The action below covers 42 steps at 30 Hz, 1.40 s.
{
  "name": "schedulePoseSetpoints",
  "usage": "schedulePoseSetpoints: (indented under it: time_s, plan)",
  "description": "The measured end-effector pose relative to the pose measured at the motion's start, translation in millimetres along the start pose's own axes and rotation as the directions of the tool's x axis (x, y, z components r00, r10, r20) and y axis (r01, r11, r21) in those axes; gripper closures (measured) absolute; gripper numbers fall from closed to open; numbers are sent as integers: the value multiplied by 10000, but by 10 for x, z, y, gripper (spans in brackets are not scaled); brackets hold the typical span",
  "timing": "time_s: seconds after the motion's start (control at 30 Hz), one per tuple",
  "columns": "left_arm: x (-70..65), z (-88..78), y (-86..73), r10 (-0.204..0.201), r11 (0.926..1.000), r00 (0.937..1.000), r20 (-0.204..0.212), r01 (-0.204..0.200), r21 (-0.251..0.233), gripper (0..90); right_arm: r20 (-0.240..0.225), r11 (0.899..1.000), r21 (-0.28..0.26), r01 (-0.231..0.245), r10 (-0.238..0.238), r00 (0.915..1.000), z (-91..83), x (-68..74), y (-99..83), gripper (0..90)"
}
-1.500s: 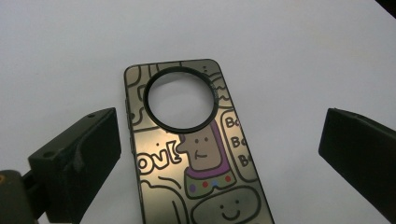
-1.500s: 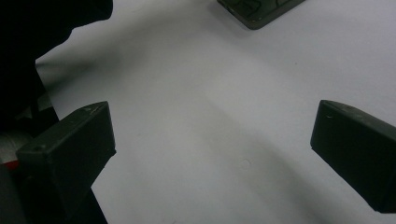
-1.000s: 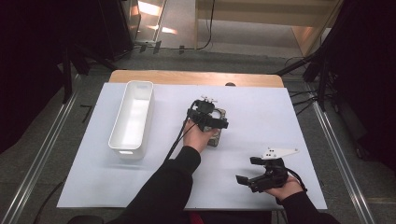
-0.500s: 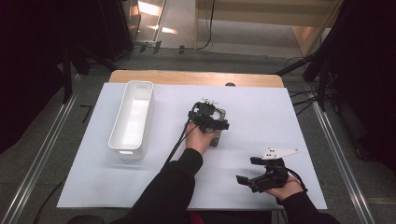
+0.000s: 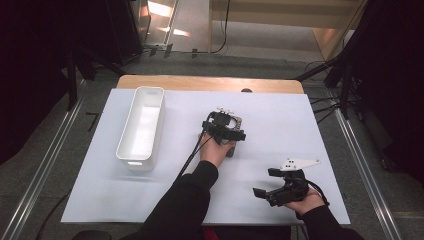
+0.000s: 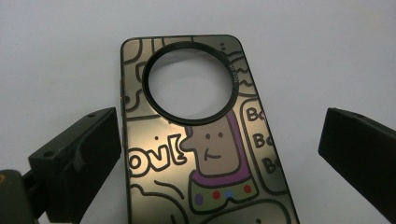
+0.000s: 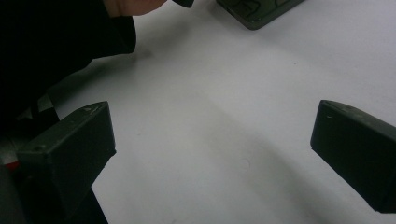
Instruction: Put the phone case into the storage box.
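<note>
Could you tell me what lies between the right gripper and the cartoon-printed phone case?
Only bare white table cover separates the right gripper from the cartoon-printed phone case, seen in the right gripper view.

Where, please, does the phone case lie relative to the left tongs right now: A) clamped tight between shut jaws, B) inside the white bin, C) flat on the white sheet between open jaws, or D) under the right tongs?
C: in the left gripper view the phone case lies flat on the white sheet with the left tongs open on either side of it.

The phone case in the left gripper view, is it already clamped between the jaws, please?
No, the phone case lies flat on the white table with both jaws standing open, apart from its sides.
</note>
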<state>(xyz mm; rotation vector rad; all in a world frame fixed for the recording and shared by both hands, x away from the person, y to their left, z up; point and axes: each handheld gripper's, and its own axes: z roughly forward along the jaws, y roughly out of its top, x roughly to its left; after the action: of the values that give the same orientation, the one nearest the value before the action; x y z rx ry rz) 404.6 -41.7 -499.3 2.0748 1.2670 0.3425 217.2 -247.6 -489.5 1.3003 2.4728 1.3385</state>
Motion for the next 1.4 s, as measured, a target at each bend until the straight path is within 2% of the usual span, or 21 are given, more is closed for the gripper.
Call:
schedulePoseSetpoints:
  time_s: [0.23,0.43,0.73,0.87,0.97,1.17,1.4]
  plan:
    - [22,39,-57,-54,10000,10000,-60,54,51,0,-4,10000,12,-25,25,10000,2,1,0,0]
    - [20,76,-97,62,9999,9998,-183,-59,148,0,2,10000,14,-27,27,10000,2,1,0,0]
    - [-4,86,-116,281,9996,9990,-361,-278,82,0,-12,10000,7,-19,19,10000,1,-1,-1,0]
    - [-11,87,-145,339,9994,9984,-459,-344,-107,0,-7,10000,10,-25,25,10000,2,0,0,0]
    - [-25,90,-162,560,9983,9964,-638,-568,-118,10,-8,10000,14,-26,26,10000,2,1,0,0]
    - [-34,87,-185,644,9976,9949,-779,-663,-216,30,-15,10000,7,-30,30,10000,3,-1,0,0]
    - [-63,92,-211,869,9955,9903,-1086,-906,-294,52,-5,10000,25,-44,44,10000,5,1,1,0]
